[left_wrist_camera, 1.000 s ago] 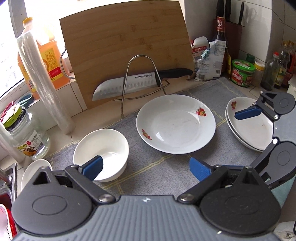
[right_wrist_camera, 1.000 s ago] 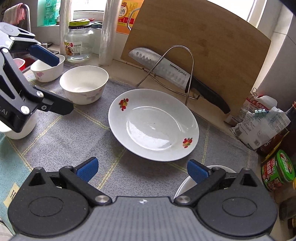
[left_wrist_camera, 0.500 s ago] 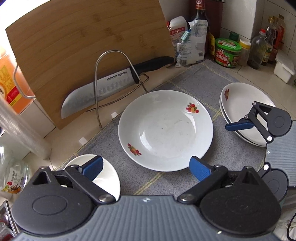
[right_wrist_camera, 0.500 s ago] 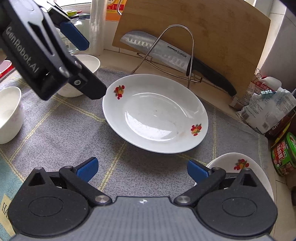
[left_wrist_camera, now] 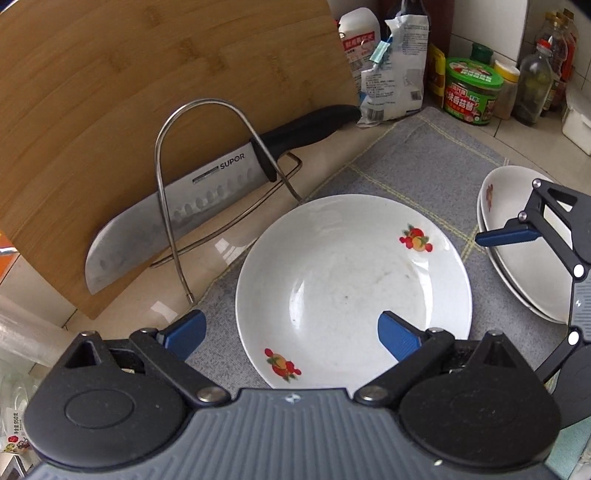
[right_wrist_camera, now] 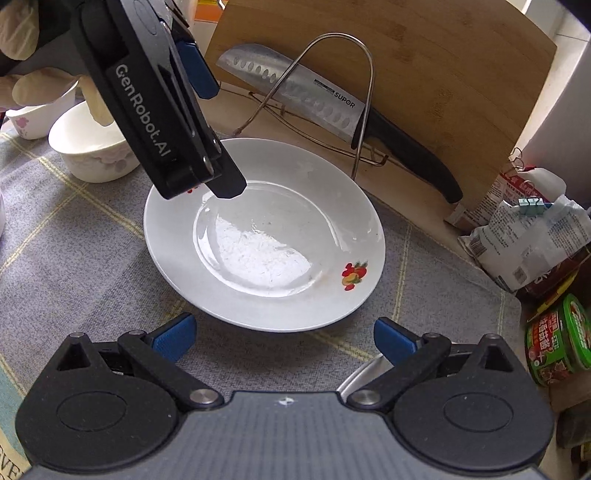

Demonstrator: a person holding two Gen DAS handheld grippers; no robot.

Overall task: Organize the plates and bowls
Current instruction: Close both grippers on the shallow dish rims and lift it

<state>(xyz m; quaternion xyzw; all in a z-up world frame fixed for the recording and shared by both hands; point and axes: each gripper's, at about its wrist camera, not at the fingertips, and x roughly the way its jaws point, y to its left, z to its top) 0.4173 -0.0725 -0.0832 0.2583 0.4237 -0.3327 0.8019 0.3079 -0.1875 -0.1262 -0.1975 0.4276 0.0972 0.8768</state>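
counter [left_wrist_camera: 44, 284]: beige, glossy | mat [left_wrist_camera: 413, 162]: grey w/ yellow lines | wall [left_wrist_camera: 532, 22]: white tile @ 1-2 o'clock | light: daylight

The left gripper [left_wrist_camera: 291, 332] hangs over the near-left rim of the flowered plate [left_wrist_camera: 354, 273], jaws wide, blocking approach from that side; the plate's right rim lies bare on the grey mat [right_wrist_camera: 92, 258], open to the right gripper [right_wrist_camera: 282, 338]; behind the plate a wire rack [left_wrist_camera: 207, 177], knife [left_wrist_camera: 207, 188] and leaning cutting board [left_wrist_camera: 147, 92] close off the back; bowls [right_wrist_camera: 92, 147] crowd the left, stacked plates [left_wrist_camera: 524, 254] the right.
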